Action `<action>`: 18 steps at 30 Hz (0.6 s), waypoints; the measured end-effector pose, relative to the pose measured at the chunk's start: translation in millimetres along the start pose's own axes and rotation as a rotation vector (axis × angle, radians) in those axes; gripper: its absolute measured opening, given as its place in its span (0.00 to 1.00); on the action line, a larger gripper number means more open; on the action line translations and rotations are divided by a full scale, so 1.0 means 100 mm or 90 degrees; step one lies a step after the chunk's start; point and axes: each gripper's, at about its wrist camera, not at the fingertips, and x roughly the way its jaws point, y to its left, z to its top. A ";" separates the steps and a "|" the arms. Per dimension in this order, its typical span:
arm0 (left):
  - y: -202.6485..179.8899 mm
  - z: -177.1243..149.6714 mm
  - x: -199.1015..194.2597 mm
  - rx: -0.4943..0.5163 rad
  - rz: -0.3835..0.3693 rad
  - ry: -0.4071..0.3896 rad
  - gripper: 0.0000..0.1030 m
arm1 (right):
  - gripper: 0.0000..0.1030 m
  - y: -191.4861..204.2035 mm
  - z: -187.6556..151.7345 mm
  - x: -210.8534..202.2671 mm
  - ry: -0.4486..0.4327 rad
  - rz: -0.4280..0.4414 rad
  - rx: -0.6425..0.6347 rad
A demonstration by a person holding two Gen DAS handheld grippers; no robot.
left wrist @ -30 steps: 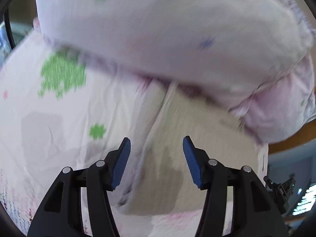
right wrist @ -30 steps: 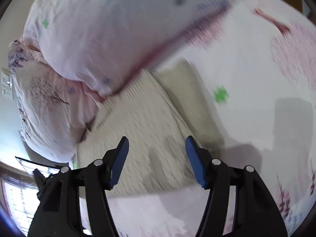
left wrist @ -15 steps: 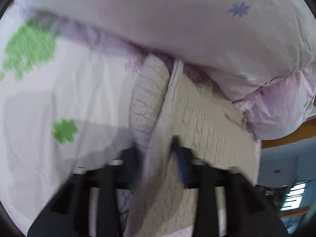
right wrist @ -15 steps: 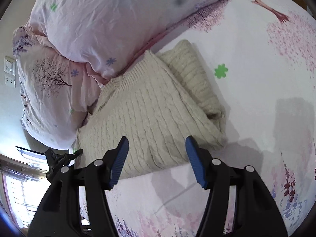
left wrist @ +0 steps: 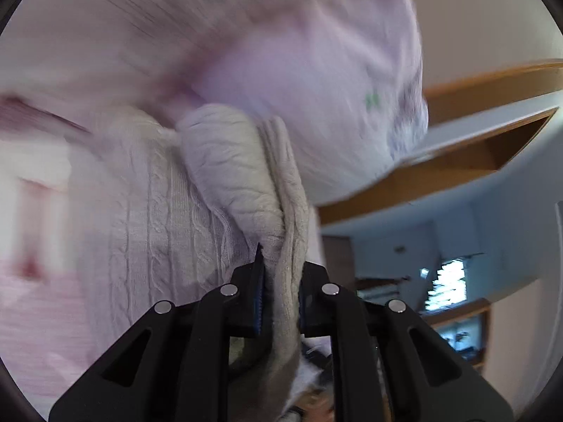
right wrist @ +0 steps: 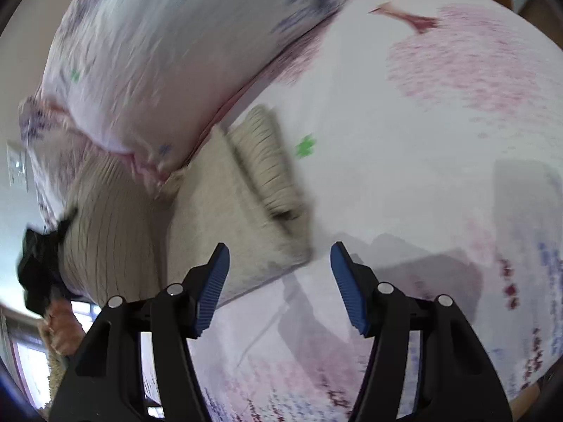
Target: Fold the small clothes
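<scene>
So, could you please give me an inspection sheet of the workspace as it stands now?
Surface: bed sheet, white with pink and green prints.
Job's things: cream cable-knit sweater lying on the sheet, its one edge lifted.
Clutter: floral pillows beside the sweater.
Grippers: left gripper shut on the sweater's edge; right gripper open, holding nothing, above the sweater's corner.
Cables: nothing seen.
Surroundings: wooden bed frame, window, wall switch.

Blurred: big pink flowery pillow (left wrist: 281, 52) past the left gripper (left wrist: 279, 302). Hidden between its fingers: edge of the cream cable-knit sweater (left wrist: 288, 274).
</scene>
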 end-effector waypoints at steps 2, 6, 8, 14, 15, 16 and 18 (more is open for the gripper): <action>-0.07 -0.02 0.57 -0.048 -0.039 0.065 0.18 | 0.58 -0.12 0.05 -0.08 -0.007 -0.016 0.011; -0.07 -0.14 0.72 -0.101 -0.146 0.086 0.19 | 0.60 -0.25 0.20 -0.30 -0.030 -0.011 0.019; -0.03 -0.12 0.39 -0.046 -0.087 0.033 0.41 | 0.68 -0.30 0.35 -0.38 -0.041 0.018 0.033; 0.69 -0.09 -0.17 -0.092 0.142 -0.017 0.56 | 0.80 -0.02 0.84 0.21 0.075 0.085 0.036; 0.78 -0.12 -0.14 -0.096 0.167 -0.005 0.56 | 0.81 0.05 0.90 0.35 0.096 0.077 0.027; 0.84 -0.13 -0.12 -0.091 0.193 0.009 0.56 | 0.81 0.11 0.97 0.54 0.124 0.066 0.018; 0.91 -0.22 -0.03 -0.078 0.223 0.039 0.59 | 0.81 0.18 1.05 0.79 0.158 0.045 0.019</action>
